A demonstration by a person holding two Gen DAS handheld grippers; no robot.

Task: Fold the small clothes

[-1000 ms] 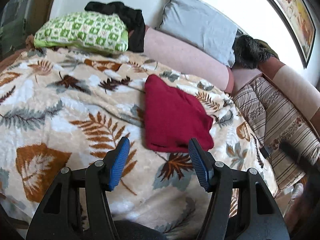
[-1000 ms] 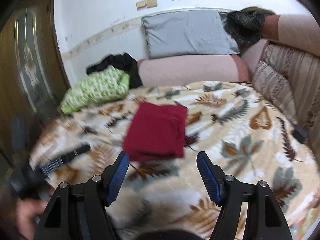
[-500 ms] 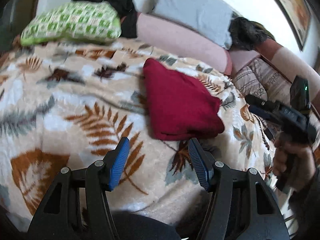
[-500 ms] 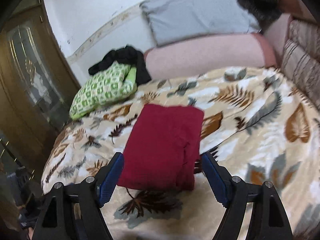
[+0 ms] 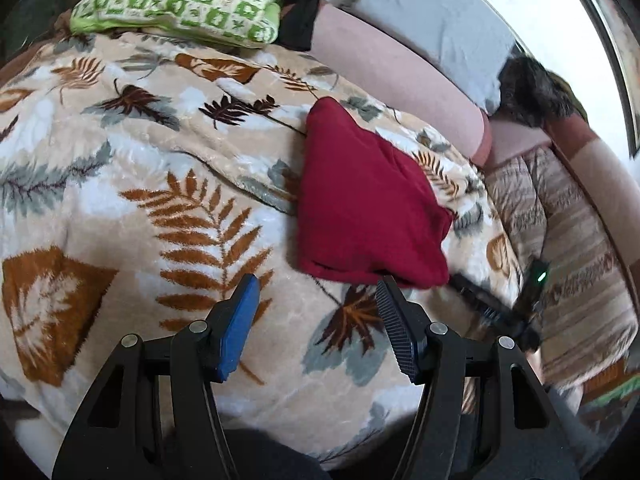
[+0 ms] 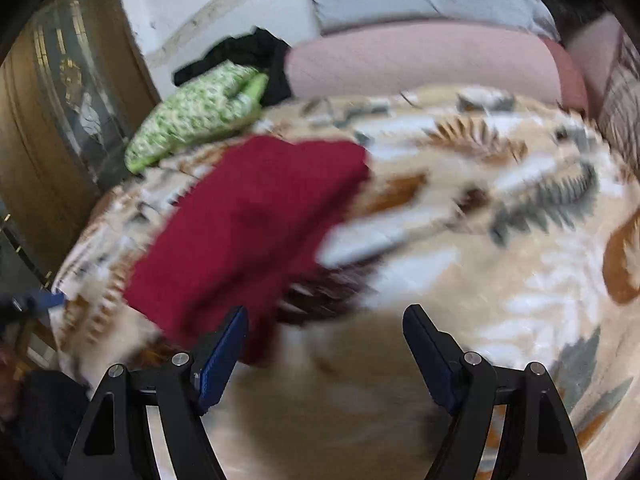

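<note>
My right gripper (image 6: 324, 354) has swung down close to the folded red garment (image 5: 362, 208), whose near corner now sits just ahead of its left finger; a second ago it was well back. Its jaws stand wide, nothing between them. My left gripper (image 5: 316, 322) hovers half-open and empty before the garment, which lies on the leaf-print blanket (image 5: 120, 200).

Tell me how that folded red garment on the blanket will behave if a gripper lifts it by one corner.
The red garment looks like soft knit, so it would probably droop. Its layers lie loosely stacked, so the fold would likely fall open. On the plush blanket it may drag rather than slide.
</note>
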